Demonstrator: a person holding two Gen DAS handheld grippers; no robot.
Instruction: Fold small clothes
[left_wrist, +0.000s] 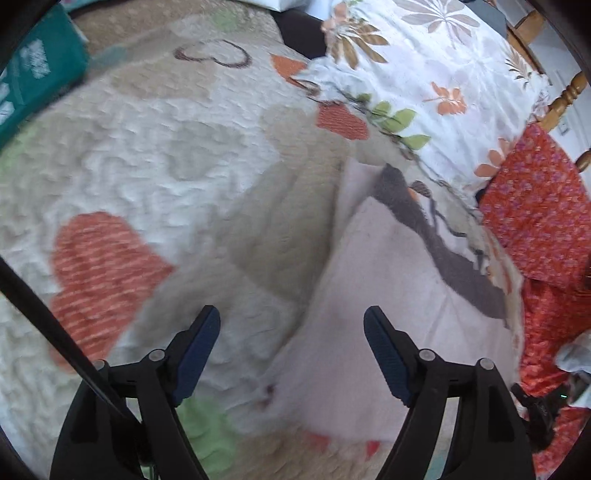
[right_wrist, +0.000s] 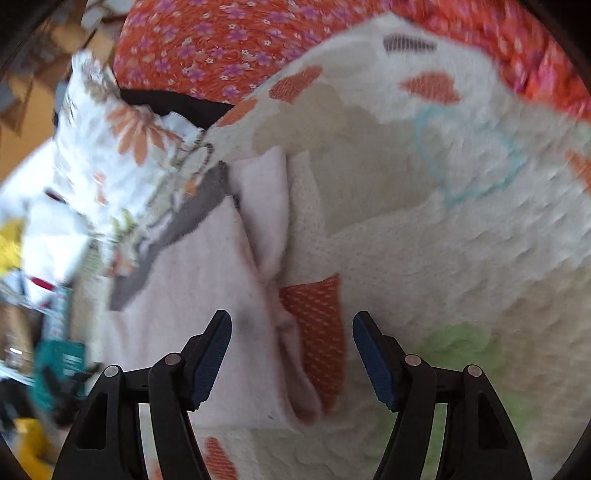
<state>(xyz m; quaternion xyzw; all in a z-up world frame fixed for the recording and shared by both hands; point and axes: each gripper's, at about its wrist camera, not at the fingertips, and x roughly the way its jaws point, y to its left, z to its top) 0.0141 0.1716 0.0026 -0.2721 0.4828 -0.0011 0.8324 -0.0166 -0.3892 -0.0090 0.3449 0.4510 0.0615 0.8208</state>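
A small pale pink garment (left_wrist: 373, 302) with a dark grey band (left_wrist: 436, 243) lies flat on a quilted bedspread (left_wrist: 147, 155) patterned with hearts. My left gripper (left_wrist: 291, 325) is open and empty, hovering above the garment's left edge. In the right wrist view the same pink garment (right_wrist: 207, 280) lies at the left, its right edge bunched into a fold (right_wrist: 273, 206). My right gripper (right_wrist: 291, 328) is open and empty just above that edge. Both views are motion-blurred.
A white floral pillow (left_wrist: 424, 74) and an orange floral cloth (left_wrist: 535, 214) lie past the garment. A teal package (left_wrist: 33, 70) sits at the far left. A wooden bed frame (left_wrist: 565, 96) stands at the right. Clutter shows beside the bed (right_wrist: 33, 295).
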